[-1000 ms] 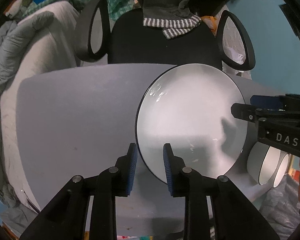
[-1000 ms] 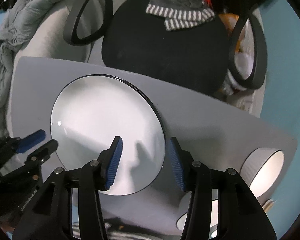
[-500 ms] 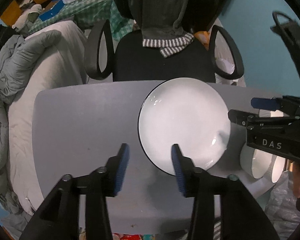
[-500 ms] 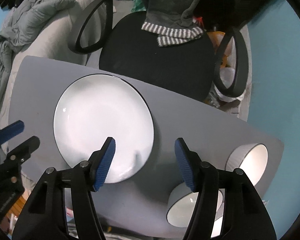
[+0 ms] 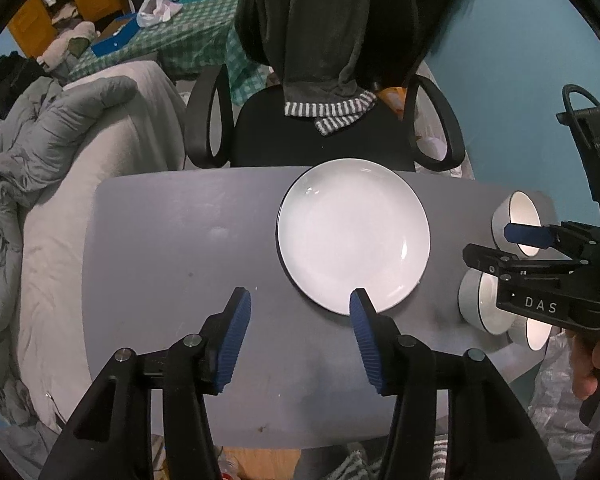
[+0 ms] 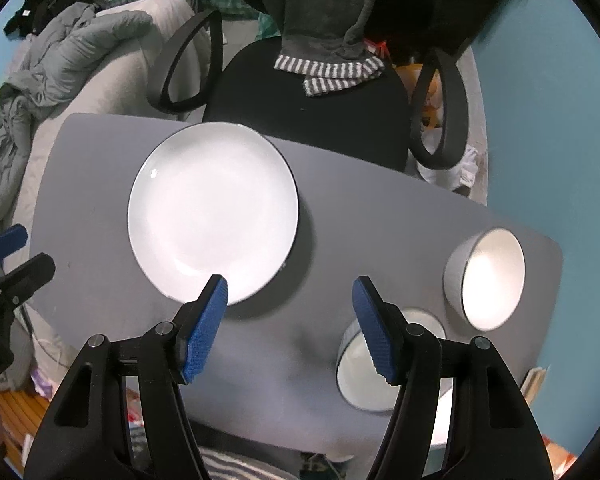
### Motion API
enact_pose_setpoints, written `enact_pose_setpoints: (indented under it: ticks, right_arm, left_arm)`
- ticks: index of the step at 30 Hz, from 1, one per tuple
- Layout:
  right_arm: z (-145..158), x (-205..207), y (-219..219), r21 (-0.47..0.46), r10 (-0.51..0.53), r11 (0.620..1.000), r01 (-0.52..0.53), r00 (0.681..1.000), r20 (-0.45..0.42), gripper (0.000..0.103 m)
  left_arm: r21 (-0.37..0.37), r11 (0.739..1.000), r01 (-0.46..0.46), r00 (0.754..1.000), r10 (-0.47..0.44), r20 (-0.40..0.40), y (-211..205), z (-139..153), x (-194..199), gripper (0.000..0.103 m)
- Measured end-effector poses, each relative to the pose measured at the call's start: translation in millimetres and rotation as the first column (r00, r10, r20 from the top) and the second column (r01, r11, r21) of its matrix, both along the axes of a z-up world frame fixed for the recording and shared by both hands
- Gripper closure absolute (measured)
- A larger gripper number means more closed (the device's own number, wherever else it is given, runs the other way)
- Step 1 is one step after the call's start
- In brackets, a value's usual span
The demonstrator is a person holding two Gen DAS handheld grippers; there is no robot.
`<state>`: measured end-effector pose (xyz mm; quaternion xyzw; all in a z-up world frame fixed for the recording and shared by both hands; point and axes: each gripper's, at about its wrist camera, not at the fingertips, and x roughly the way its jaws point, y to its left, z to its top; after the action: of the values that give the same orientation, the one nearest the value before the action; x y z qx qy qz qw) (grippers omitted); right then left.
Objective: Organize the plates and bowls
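Observation:
A white plate (image 5: 352,232) with a dark rim lies flat on the grey table (image 5: 172,248); it also shows in the right wrist view (image 6: 212,212). Grey bowls with white insides stand at the table's right end: a far one (image 6: 486,278) (image 5: 518,216), a near one (image 6: 364,368) (image 5: 480,300), and a third (image 5: 536,332) partly hidden behind the right gripper. My left gripper (image 5: 300,308) is open and empty, above the table in front of the plate. My right gripper (image 6: 290,296) is open and empty, held above the table between the plate and the bowls.
A black office chair (image 5: 320,132) with dark clothing draped over its back stands behind the table. A sofa with a grey quilt (image 5: 60,140) lies to the left. A teal wall (image 5: 520,80) is at the right. Clutter lies on the floor below the table's near edge.
Both grippers have opened wide and pulled up and back from the plate. The plate lies still on the table. More of the table and the bowls are now in view.

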<state>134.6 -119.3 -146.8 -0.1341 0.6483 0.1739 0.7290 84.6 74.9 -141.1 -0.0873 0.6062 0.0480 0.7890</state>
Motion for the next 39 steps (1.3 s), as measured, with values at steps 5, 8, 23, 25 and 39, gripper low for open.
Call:
enact_pose_setpoints:
  ticks: [5, 8, 23, 25, 39]
  right_arm:
    - [12, -22, -9, 0.007, -0.019, 1.000, 0.019, 1.000, 0.021, 0.038]
    - [19, -35, -17, 0.010, -0.035, 0.999, 0.035, 0.999, 0.035, 0.038]
    - [50, -88, -65, 0.013, -0.164, 0.986, 0.164, 0.983, 0.087, 0.037]
    - [53, -94, -72, 0.013, -0.184, 0.983, 0.184, 0.979, 0.090, 0.036]
    - [58, -109, -116, 0.017, -0.293, 0.956, 0.293, 0.952, 0.092, 0.033]
  left_arm:
    - [-0.006, 1.000, 0.019, 1.000, -0.019, 0.014, -6, 8, -17, 0.050]
    - [-0.002, 0.999, 0.037, 0.999, -0.037, 0.020, -11, 13, -27, 0.050]
    - [-0.023, 0.989, 0.145, 0.987, -0.143, 0.076, -52, 33, -57, 0.044]
    - [-0.025, 0.986, 0.167, 0.983, -0.165, 0.077, -59, 34, -59, 0.044]
    - [-0.058, 0.968, 0.244, 0.968, -0.240, 0.067, -94, 31, -57, 0.039]
